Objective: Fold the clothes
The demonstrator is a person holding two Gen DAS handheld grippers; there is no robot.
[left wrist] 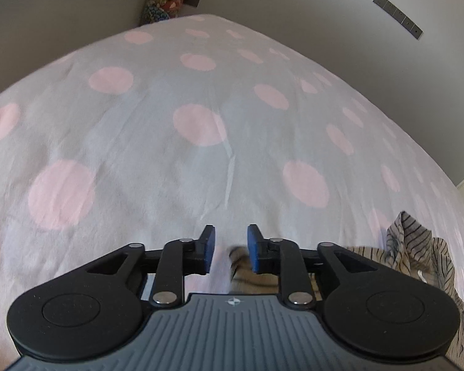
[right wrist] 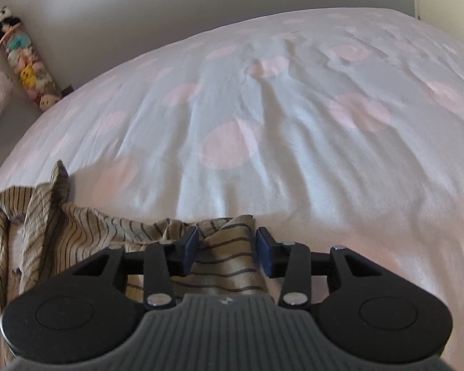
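A crumpled striped shirt lies bunched at the near edge of the bed, on its white cover with pink dots, probably dropped there to be spread flat for folding. The right claw straddles a raised fold with its blue pads apart, not pinching. The left claw hangs open over bare cover, the shirt just to its right, likely seeking an edge.

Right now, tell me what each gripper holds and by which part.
Left gripper: nothing; jaws open over the bedsheet. Right gripper: a bunched fold of the striped garment sits between its jaws, but they look open, not gripping.
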